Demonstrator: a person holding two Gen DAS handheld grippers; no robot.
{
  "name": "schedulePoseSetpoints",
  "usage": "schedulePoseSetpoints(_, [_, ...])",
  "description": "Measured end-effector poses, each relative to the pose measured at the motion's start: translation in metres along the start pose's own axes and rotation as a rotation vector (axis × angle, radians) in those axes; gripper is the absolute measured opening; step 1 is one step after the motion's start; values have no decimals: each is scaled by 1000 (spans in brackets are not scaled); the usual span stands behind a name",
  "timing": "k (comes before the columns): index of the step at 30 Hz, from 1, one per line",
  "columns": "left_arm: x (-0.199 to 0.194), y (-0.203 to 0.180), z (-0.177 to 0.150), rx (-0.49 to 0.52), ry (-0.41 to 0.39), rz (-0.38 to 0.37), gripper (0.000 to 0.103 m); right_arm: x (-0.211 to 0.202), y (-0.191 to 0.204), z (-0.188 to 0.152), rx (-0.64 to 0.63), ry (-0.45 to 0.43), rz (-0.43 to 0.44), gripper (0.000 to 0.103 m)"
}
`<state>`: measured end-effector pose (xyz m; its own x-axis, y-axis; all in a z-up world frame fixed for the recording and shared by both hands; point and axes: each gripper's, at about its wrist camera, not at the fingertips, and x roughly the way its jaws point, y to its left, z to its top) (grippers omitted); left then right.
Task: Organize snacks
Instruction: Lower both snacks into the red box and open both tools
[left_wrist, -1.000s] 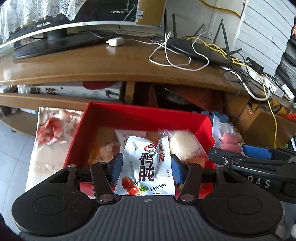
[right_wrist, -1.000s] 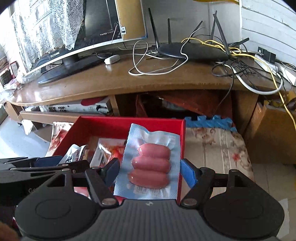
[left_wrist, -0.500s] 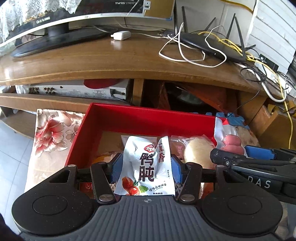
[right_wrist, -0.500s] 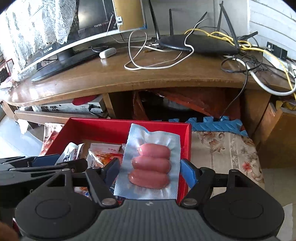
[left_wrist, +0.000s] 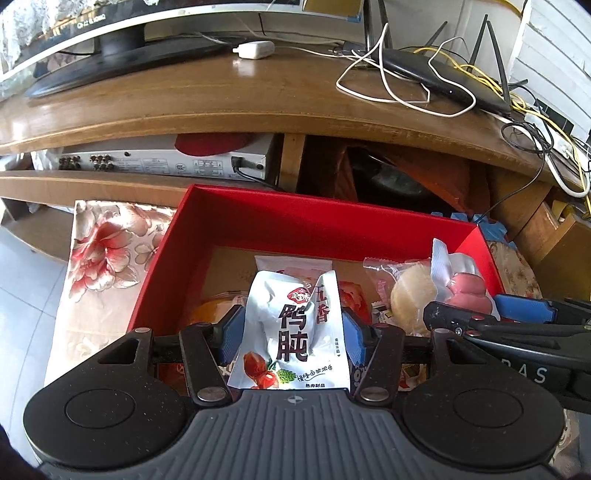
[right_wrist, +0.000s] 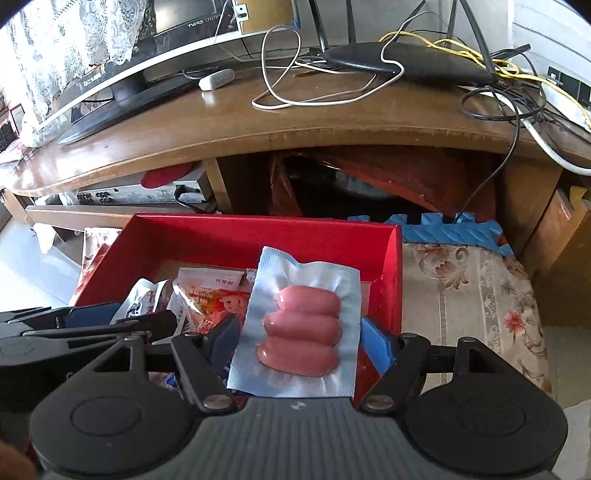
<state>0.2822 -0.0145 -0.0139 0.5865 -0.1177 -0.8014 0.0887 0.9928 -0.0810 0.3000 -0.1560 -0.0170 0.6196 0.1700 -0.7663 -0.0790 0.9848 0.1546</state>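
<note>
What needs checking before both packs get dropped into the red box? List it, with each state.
1. Left gripper clamped on the white foil pouch: ok.
2. Right gripper clamped on the sausage pack: ok.
3. White foil pouch over the red box: ok.
4. Sausage pack fully inside the box's right wall: cannot tell.
5. Bare floor under each pack: not ok, wrapped snacks lie there.
6. Grippers apart from each other: ok.

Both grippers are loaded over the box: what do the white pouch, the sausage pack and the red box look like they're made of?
White pouch: glossy printed plastic or foil film, going by its creases and sheen. Sausage pack: clear vacuum-sealed plastic, moulded tight around three links. Red box: looks like cardboard, with matte red walls and a plain brown floor.
</note>
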Motion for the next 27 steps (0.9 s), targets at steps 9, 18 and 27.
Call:
schedulePoseSetpoints(9, [3, -1, -1, 2, 11, 9, 64, 3, -2, -2, 6, 18, 1, 74])
schedulePoseSetpoints(18, [1, 1, -2, -3, 3, 11, 70, -1, -2, -2, 7, 5, -3, 74])
schedulePoseSetpoints(27, [-5, -3, -3, 7, -5, 1, 73, -11, -5, -4, 17, -7, -7, 75])
